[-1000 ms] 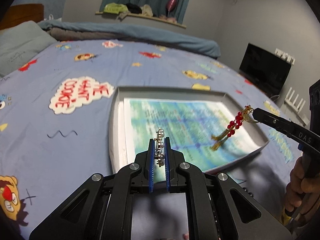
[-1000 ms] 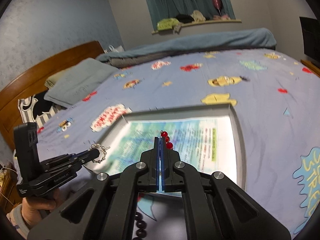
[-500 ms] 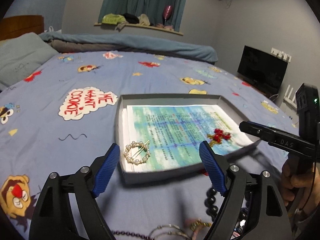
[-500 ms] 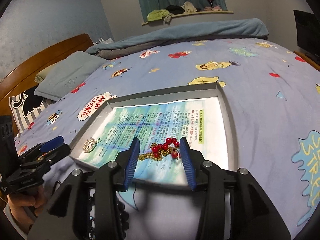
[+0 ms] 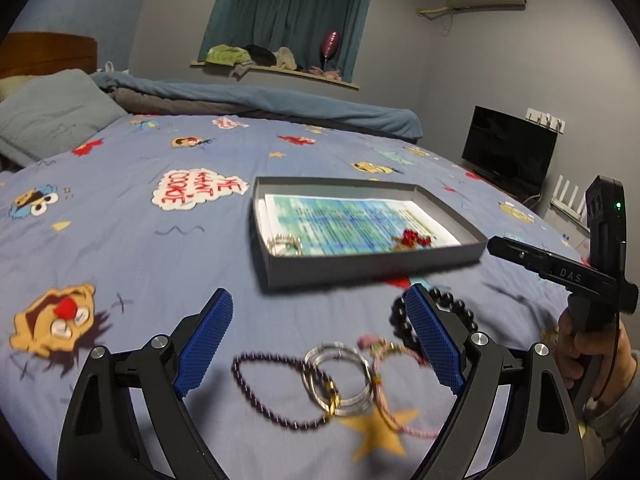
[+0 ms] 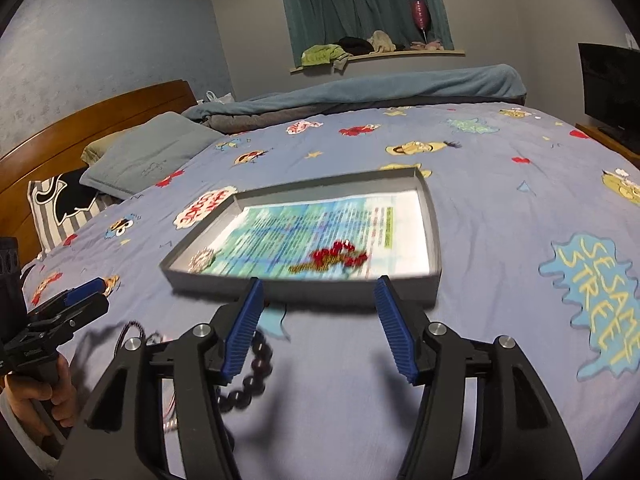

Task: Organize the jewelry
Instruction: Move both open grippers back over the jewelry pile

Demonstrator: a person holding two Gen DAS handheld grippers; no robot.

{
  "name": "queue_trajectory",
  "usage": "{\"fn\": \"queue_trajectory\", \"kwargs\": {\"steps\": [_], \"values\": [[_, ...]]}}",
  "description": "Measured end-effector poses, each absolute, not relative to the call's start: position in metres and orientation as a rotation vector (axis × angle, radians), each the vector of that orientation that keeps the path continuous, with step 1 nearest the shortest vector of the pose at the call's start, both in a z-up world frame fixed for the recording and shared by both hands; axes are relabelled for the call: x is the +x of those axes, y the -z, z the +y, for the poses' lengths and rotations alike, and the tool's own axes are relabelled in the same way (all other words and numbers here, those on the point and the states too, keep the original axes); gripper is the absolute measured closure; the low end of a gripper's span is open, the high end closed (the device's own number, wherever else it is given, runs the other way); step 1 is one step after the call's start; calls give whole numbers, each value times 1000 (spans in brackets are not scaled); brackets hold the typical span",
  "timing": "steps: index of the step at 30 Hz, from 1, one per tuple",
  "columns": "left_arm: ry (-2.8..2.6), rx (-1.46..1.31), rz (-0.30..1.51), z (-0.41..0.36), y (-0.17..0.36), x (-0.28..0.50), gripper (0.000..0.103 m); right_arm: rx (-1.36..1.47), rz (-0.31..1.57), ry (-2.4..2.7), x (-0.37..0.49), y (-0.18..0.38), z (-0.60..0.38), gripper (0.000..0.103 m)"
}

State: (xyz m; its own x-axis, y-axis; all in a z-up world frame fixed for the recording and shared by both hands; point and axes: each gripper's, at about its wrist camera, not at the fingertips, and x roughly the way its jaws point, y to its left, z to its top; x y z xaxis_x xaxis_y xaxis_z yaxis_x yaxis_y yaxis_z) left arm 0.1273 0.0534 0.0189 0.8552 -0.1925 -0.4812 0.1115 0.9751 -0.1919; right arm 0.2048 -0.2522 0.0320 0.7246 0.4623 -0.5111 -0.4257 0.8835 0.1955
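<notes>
A shallow grey box (image 5: 360, 266) (image 6: 304, 289) lined with printed paper lies on the bed. In it rest a pearl ring brooch (image 5: 285, 243) (image 6: 200, 259) and a red bead piece with gold tassels (image 5: 412, 238) (image 6: 336, 257). My left gripper (image 5: 320, 344) is open and empty, low over loose jewelry: a dark purple bead bracelet (image 5: 272, 390), silver bangles (image 5: 338, 376), a pink cord bracelet (image 5: 394, 364) and a black bead bracelet (image 5: 436, 312). My right gripper (image 6: 318, 328) is open and empty in front of the box; black beads (image 6: 250, 380) show beside its left finger.
The blue cartoon bedsheet (image 5: 140, 248) covers the bed. A folded blue blanket (image 5: 260, 100) and grey pillow (image 5: 52, 112) lie at the far side. A wooden headboard (image 6: 100, 120) and a black TV (image 5: 508, 148) stand at the room's edges.
Both grippers opened and dropped the brooch and the red bead piece into the box, then pulled back toward me. The left one now hovers over the loose bracelets.
</notes>
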Motion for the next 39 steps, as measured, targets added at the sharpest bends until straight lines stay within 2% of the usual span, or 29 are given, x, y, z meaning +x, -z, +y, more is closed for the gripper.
{"fn": "queue_trajectory", "kwargs": {"steps": [10,16,27,33,39], "values": [[162,-148,504,47,7,105,15,15,544,-484,165,-15,-250,42],[160,-126,491,43,9,100,15,-38,480,-467,144,-13,-244,38],[187,-91,520,34,13,95,15,-63,486,-473,126,-4,-243,38],[270,-45,511,21,11,87,22,-69,498,-479,123,-2,-242,38],[298,-28,547,10,13,86,39,-59,513,-486,123,-1,-242,39]]}}
